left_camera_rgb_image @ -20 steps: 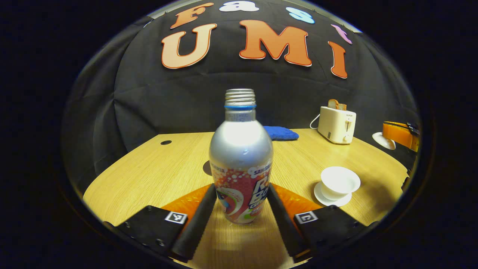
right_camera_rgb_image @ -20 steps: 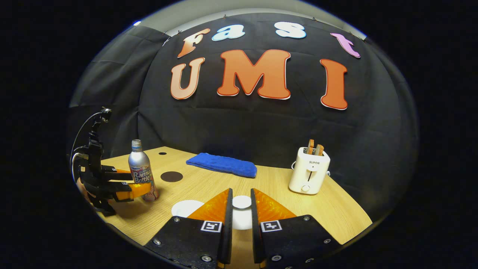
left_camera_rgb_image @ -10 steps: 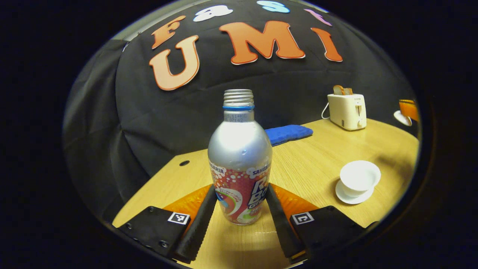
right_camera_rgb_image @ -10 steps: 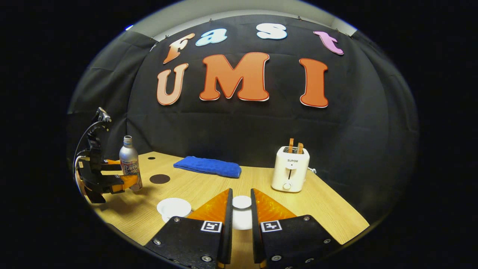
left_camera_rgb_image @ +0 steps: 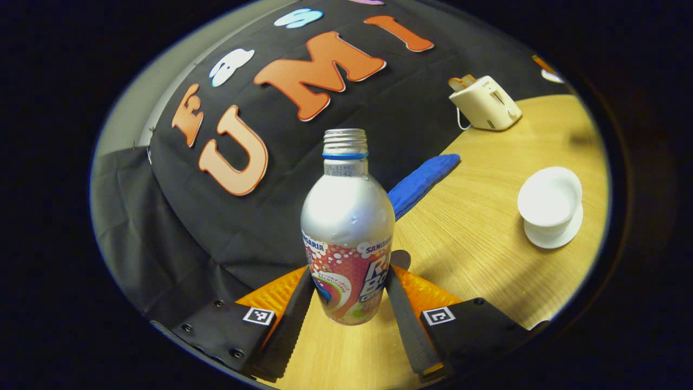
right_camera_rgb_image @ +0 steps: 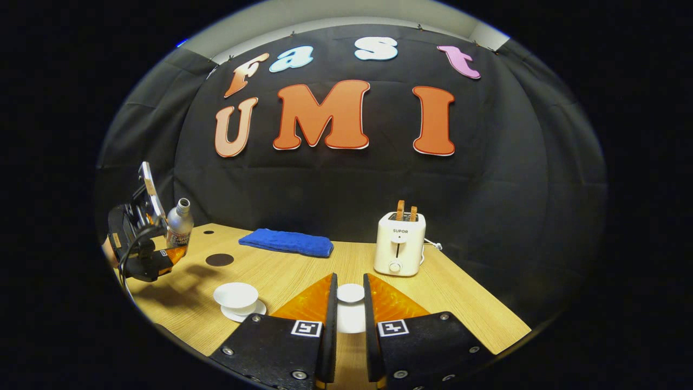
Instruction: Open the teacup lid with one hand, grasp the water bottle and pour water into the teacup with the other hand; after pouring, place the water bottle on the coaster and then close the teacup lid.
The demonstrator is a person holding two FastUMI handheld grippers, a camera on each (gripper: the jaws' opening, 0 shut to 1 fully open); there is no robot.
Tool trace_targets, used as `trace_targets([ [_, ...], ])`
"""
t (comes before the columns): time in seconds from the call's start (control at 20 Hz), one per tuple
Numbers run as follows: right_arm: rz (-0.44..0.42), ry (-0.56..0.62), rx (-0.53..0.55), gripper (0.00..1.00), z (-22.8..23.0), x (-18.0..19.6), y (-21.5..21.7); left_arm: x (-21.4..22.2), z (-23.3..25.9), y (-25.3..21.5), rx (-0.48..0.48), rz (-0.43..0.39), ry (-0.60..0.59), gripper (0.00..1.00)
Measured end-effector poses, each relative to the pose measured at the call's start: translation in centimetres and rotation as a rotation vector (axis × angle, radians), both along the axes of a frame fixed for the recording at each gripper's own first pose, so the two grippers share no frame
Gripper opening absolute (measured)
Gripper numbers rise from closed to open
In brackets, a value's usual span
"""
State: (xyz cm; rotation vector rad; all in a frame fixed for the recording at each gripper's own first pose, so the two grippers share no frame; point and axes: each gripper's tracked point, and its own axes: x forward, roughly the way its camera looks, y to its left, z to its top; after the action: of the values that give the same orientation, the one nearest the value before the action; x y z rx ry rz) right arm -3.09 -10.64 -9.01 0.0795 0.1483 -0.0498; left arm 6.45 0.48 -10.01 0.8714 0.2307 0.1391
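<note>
Lid (right_camera_rgb_image: 351,293) mostly hidden (between tongs (right_camera_rgb_image: 349,325)).

We see a water bottle (left_camera_rgb_image: 348,227) of smooth, glossy metal with a printed wrap below. The counter (left_camera_rgb_image: 487,244) looks like pale, satin wood grain. The teacup (left_camera_rgb_image: 549,196) and its lid (right_camera_rgb_image: 351,293) seem glazed white ceramic. The towel (right_camera_rgb_image: 287,242) is nubby blue cloth; the toaster (right_camera_rgb_image: 399,250) smooth plastic.

silver bottle (left_camera_rgb_image: 347,216), white teacup (left_camera_rgb_image: 549,196), blue cloth (right_camera_rgb_image: 286,242)

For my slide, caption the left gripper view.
Left tool grips the bottle, lifted and tilted toward the open teacup.
</note>
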Motion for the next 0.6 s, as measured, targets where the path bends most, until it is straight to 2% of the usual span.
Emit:
trace_targets([
  [0.15, -0.015, 0.004, 0.009, 0.23, -0.3, -0.3, -0.8, 0.7, -0.2, -0.6, 0.117, -0.030, -0.002, 0.84],
  [0.2, -0.020, 0.001, 0.010, 0.23, -0.3, -0.4, -1.1, 0.5, -0.2, -1.0, 0.155, -0.032, -0.001, 0.81],
  [0.25, -0.023, -0.001, 0.015, 0.23, -0.2, -0.6, -1.3, 0.6, -0.1, -1.2, 0.189, -0.042, -0.001, 0.83],
  [0.6, -0.030, -0.005, 0.038, 0.23, -0.3, -0.9, -2.0, 0.6, 0.4, -1.5, 0.401, -0.077, 0.002, 0.83],
])
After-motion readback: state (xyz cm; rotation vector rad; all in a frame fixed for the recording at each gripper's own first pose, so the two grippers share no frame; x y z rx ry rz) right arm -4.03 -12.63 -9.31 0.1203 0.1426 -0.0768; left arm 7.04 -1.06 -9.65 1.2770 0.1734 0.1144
